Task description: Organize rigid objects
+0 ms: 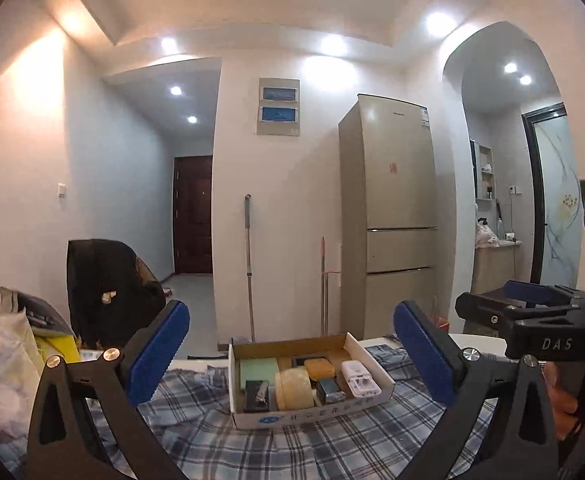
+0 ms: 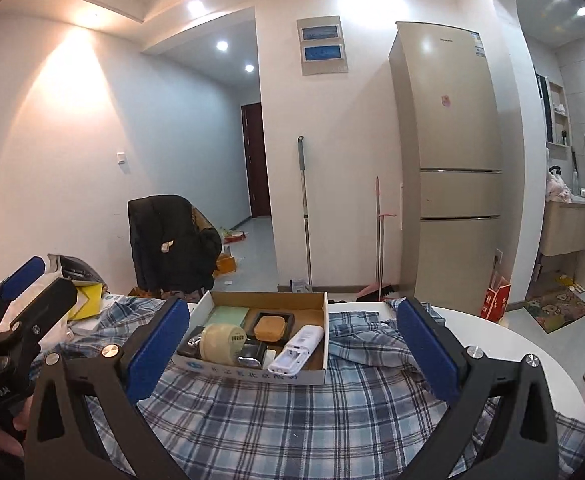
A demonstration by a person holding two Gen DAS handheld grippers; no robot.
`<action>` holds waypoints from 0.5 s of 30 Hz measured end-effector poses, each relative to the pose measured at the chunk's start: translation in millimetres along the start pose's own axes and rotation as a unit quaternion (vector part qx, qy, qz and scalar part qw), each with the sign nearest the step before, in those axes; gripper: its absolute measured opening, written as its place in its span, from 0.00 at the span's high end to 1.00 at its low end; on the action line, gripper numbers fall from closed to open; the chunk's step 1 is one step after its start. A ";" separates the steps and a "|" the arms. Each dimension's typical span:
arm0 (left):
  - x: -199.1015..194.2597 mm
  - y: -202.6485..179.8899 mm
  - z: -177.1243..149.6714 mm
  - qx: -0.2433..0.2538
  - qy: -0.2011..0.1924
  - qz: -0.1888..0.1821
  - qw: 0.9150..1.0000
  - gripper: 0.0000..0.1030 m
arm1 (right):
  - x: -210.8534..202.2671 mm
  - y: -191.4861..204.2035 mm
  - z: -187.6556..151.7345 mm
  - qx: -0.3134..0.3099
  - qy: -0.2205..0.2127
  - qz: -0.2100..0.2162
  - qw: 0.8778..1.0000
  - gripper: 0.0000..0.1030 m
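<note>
Plaid cloth (image 2: 276, 420) covers the white round table (image 2: 532, 344), fridge (image 2: 452, 160) against the wall; cardboard box (image 1: 368, 354) of rigid objects sits mid-cloth; left gripper (image 1: 292, 354) and right gripper (image 2: 292, 344) both released, empty; "DAS" readable on the right gripper's body

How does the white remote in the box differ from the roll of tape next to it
The white remote is long, flat and white, lying lengthwise along the box's right wall; the roll of tape is round, thick and cream-coloured, standing on its edge nearer the left. The remote's near end looks open, showing an empty compartment; the tape shows no opening from here. Both sit in the front half of the cardboard box.
</note>
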State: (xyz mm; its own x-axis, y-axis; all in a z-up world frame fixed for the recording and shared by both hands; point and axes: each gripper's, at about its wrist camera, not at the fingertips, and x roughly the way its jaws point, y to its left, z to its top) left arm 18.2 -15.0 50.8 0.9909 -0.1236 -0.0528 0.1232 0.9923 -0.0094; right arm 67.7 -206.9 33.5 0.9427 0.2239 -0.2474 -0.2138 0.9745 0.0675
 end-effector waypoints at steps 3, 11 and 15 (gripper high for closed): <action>5.0 1.4 -11.6 -0.008 0.013 0.020 1.000 0.00 | 1.0 1.4 -12.7 -0.016 -0.014 -0.001 1.000 0.00; 8.2 1.7 -41.9 -0.005 0.006 0.033 0.999 0.00 | 1.9 4.9 -39.3 -0.036 -0.050 -0.004 0.998 0.00; 3.8 -3.4 -50.4 0.004 -0.001 0.035 0.999 0.00 | -2.3 4.7 -50.4 -0.041 -0.079 -0.016 0.996 0.00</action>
State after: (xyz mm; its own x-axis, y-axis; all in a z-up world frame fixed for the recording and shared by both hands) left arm 18.8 -19.1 0.3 0.9972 -0.0532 -0.0516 0.0534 0.9986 0.0030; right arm 51.6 -202.3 -14.4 0.9765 0.1951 -0.0917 -0.1976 0.9801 -0.0181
